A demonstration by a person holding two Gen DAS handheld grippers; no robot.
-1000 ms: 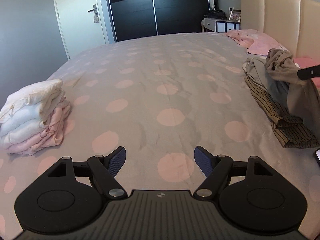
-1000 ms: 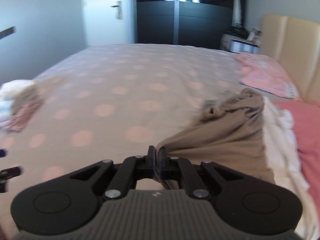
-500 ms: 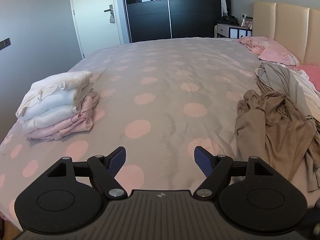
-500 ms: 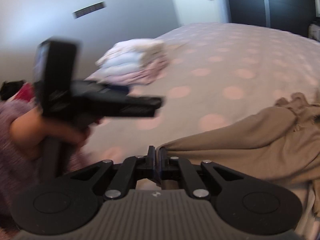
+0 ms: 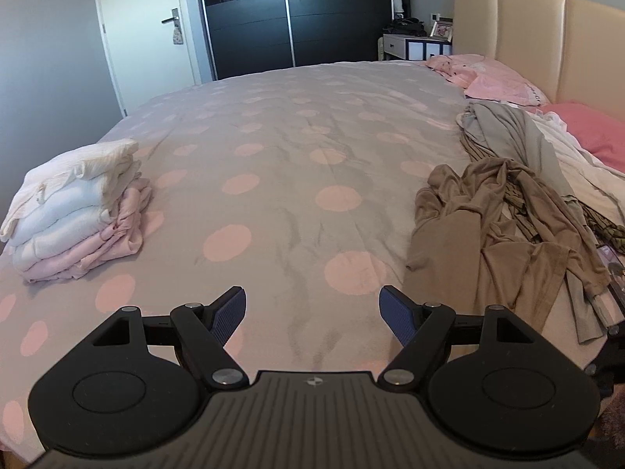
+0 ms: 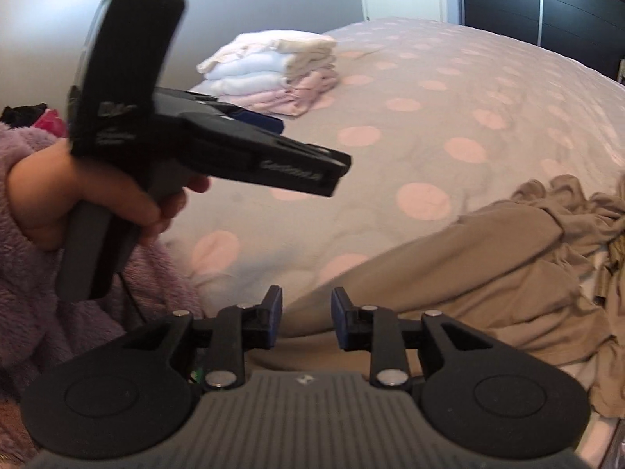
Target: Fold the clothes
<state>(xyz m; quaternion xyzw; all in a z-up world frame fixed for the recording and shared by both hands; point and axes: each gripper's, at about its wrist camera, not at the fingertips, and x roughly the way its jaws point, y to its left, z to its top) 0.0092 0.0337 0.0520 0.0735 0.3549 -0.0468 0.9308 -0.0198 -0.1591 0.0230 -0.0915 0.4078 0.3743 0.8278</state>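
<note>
Grey pink-dotted bedspread (image 5: 297, 164), black wardrobe (image 5: 289, 15) behind; left tongs (image 5: 312, 308) spread, right tongs (image 6: 306, 312) just opened, empty.

Left tongs (image 5: 312, 314) were wide open, blue pads (image 5: 230, 314) splayed far apart with nothing between them, pointing forward and angled downward. From the right wrist camera you could see the person's left hand (image 6: 97, 199) wrapped around the grey handle of those tongs, fingers curled around the grip, with a fuzzy purple sleeve (image 6: 35, 273) covering the arm behind it. Right tongs (image 6: 306, 314) were angled down too, and the jaws had just been opening: a modest gap showed between the blue pads (image 6: 274, 312), which pressed on nothing.
</note>
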